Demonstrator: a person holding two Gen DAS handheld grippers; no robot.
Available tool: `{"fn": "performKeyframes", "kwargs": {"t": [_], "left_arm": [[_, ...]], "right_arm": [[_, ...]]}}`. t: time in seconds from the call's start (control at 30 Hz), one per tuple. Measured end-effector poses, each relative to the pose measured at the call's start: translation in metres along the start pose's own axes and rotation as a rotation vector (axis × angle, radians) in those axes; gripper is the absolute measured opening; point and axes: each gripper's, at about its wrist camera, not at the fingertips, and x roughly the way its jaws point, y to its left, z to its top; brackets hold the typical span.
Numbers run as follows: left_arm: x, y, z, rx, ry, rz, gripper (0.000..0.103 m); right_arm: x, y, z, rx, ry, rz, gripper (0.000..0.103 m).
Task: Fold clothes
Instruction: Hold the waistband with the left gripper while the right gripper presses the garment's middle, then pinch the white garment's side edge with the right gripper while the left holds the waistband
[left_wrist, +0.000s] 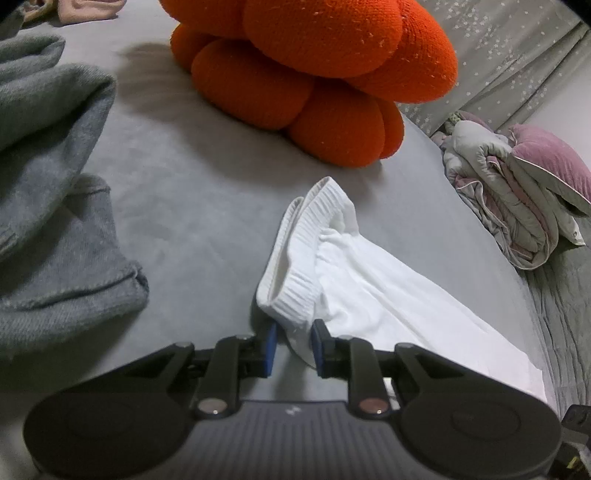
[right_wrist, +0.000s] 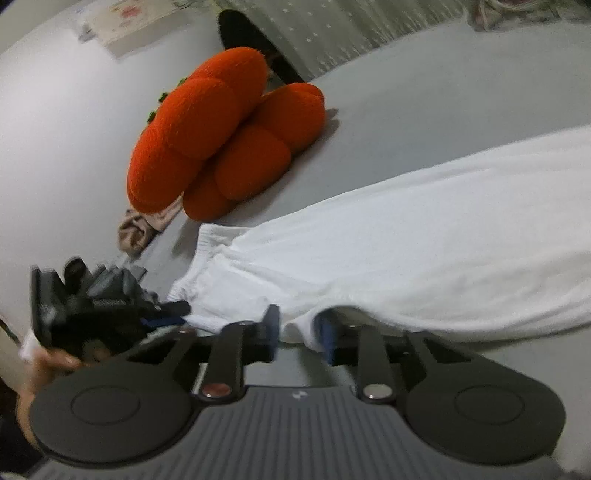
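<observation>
The left gripper (left_wrist: 291, 345) stands narrowly parted around the ribbed waistband of the white garment (left_wrist: 369, 295), which lies long on the grey bed (left_wrist: 184, 221); the right gripper (right_wrist: 298, 334) likewise straddles its edge. No finished fold shows. Whether either pinches cloth, I cannot tell; the far end is cut off.

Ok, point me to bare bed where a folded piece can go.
Bare grey sheet lies between the grey sweater, the orange cushion and the white garment. Crowded right: a bundled quilt beside the garment.
</observation>
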Motion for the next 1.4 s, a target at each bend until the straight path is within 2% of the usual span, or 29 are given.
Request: {"fn": "performKeyframes", "kwargs": {"t": [0.1, 0.17, 0.2, 0.23, 0.3, 0.4, 0.53, 0.7, 0.77, 0.8, 0.93, 1.0, 1.07, 1.2, 1.23, 1.27, 1.3, 1.4], "left_arm": [[0.000, -0.001, 0.000, 0.003, -0.001, 0.001, 0.023], [0.000, -0.001, 0.000, 0.003, 0.000, 0.000, 0.023], [0.000, -0.001, 0.000, 0.002, 0.000, 0.000, 0.023], [0.000, 0.000, 0.001, 0.001, 0.001, -0.001, 0.023], [0.000, 0.000, 0.001, -0.003, 0.003, -0.004, 0.023], [-0.002, 0.003, 0.002, -0.020, 0.010, -0.011, 0.023], [-0.006, 0.006, 0.003, -0.048, 0.015, -0.020, 0.030], [-0.011, 0.008, 0.002, -0.059, 0.020, -0.019, 0.030], [-0.013, 0.010, 0.001, -0.068, 0.023, -0.024, 0.030], [-0.013, 0.011, 0.001, -0.072, 0.024, -0.026, 0.030], [-0.015, 0.014, 0.002, -0.090, 0.027, -0.032, 0.030], [-0.014, 0.013, 0.002, -0.088, 0.029, -0.032, 0.030], [-0.014, 0.013, 0.002, -0.084, 0.031, -0.032, 0.030], [-0.013, 0.014, 0.003, -0.095, 0.033, -0.035, 0.030], [-0.013, 0.015, 0.004, -0.099, 0.032, -0.036, 0.030], [-0.013, 0.016, 0.004, -0.104, 0.032, -0.037, 0.030], [-0.014, 0.016, 0.005, -0.108, 0.032, -0.038, 0.030], [-0.014, 0.019, 0.006, -0.121, 0.031, -0.040, 0.030]], "right_arm": [[0.004, 0.006, -0.006, -0.084, -0.017, -0.005, 0.042], [0.005, 0.009, -0.007, -0.116, -0.017, -0.019, 0.039], [0.006, 0.010, -0.006, -0.110, -0.010, -0.032, 0.028], [0.007, 0.010, -0.004, -0.102, -0.002, -0.046, 0.004], [0.005, 0.008, -0.001, -0.039, 0.009, -0.060, 0.005], [-0.002, 0.006, 0.004, 0.048, 0.022, -0.029, 0.005], [-0.014, 0.009, 0.011, 0.146, 0.076, 0.007, 0.006], [-0.024, 0.006, 0.005, 0.239, 0.139, -0.029, 0.006], [-0.024, 0.004, 0.002, 0.257, 0.130, -0.043, 0.015], [-0.024, 0.003, 0.000, 0.263, 0.119, -0.044, 0.015], [-0.026, 0.007, -0.003, 0.249, 0.063, -0.027, 0.016], [-0.026, 0.011, -0.004, 0.218, 0.038, -0.028, 0.019], [-0.023, 0.015, -0.005, 0.174, 0.047, -0.062, 0.038], [-0.016, 0.028, -0.012, 0.030, 0.061, -0.112, 0.039], [-0.015, 0.031, -0.014, -0.005, 0.062, -0.125, 0.031], [-0.013, 0.033, -0.014, -0.015, 0.068, -0.141, 0.008], [-0.012, 0.034, -0.015, -0.023, 0.074, -0.158, 0.004], [-0.014, 0.028, -0.012, 0.071, 0.092, -0.164, 0.005]]}}
